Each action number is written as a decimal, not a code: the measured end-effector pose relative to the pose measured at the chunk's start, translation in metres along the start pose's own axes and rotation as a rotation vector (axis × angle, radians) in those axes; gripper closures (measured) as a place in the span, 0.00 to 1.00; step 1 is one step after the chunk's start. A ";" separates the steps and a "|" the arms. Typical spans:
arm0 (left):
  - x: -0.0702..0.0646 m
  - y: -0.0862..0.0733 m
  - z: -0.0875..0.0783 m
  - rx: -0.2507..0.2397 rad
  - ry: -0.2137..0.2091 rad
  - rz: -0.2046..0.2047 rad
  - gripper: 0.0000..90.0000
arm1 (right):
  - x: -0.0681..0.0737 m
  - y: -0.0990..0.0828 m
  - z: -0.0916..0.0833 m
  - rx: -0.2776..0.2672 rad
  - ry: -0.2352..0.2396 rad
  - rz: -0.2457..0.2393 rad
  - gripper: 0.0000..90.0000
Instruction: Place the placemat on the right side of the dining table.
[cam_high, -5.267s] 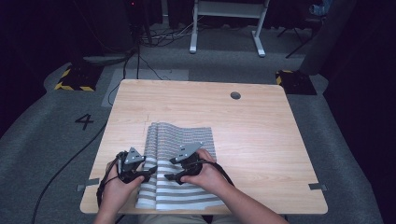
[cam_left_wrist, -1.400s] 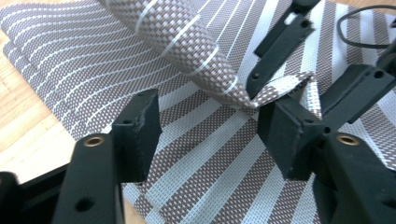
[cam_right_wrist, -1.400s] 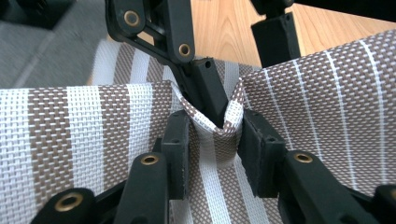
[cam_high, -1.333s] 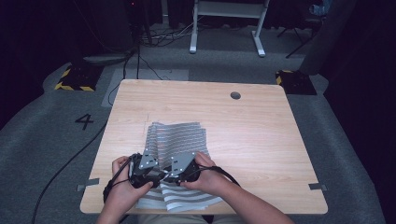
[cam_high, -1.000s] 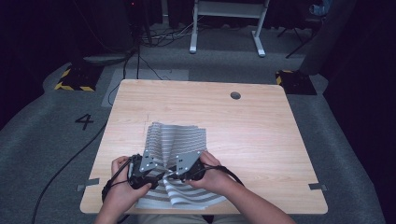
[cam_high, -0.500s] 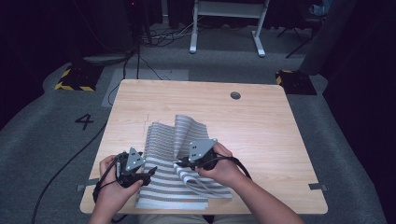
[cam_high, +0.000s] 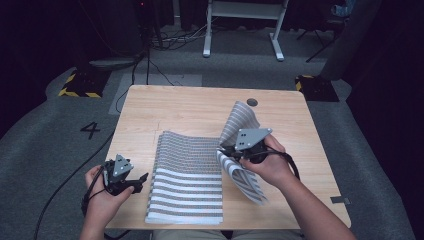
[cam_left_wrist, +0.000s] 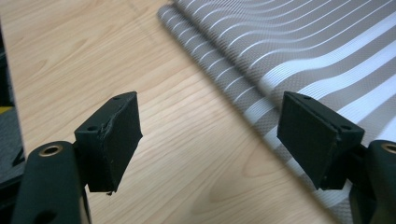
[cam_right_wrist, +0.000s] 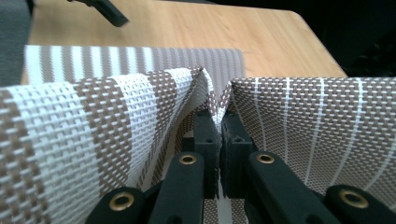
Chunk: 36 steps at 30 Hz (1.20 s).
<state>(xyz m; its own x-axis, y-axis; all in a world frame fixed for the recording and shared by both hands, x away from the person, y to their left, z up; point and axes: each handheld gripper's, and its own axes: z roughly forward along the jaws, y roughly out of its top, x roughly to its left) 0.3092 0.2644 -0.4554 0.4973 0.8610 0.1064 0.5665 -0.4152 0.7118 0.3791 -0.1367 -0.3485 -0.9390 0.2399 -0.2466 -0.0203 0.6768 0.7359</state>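
A pile of grey-and-white striped woven mats (cam_high: 186, 180) lies flat at the table's near middle, and its left edge shows layers (cam_left_wrist: 243, 79). My right gripper (cam_high: 222, 149) is shut on a fold of one striped mat (cam_high: 244, 119) and holds it up, bent, to the right of the pile. In the right gripper view the jaws pinch that weave (cam_right_wrist: 116, 116) between them. My left gripper (cam_high: 141, 181) hovers over bare wood just left of the pile. Its jaws have just been opening, and nothing is between the pads (cam_left_wrist: 114, 135).
The wooden table (cam_high: 190, 107) has a round cable hole (cam_high: 252, 102) at the back right. A strip of tape (cam_high: 340, 200) marks its near right edge. A cable (cam_high: 60, 187) trails off the left side onto the grey carpet.
My right gripper has risen and swung right, peeling the mat up off the pile. My left gripper has slid left off the pile and its jaws have spread.
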 end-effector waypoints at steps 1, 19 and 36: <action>0.003 -0.003 0.002 0.006 0.008 -0.001 0.24 | -0.002 -0.001 -0.004 0.004 -0.008 0.003 0.97; 0.016 -0.025 0.037 0.069 0.040 -0.065 0.19 | -0.055 -0.039 -0.082 0.154 -0.232 0.192 0.97; 0.017 -0.028 0.043 0.040 0.008 -0.209 0.18 | -0.097 -0.092 -0.110 0.300 -0.351 0.394 0.97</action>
<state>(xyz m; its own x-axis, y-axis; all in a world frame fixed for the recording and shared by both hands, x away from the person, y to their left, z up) 0.3295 0.2784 -0.5033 0.3612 0.9318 -0.0349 0.6825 -0.2387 0.6909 0.4344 -0.2983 -0.3228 -0.6857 0.6930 -0.2226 0.4517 0.6449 0.6165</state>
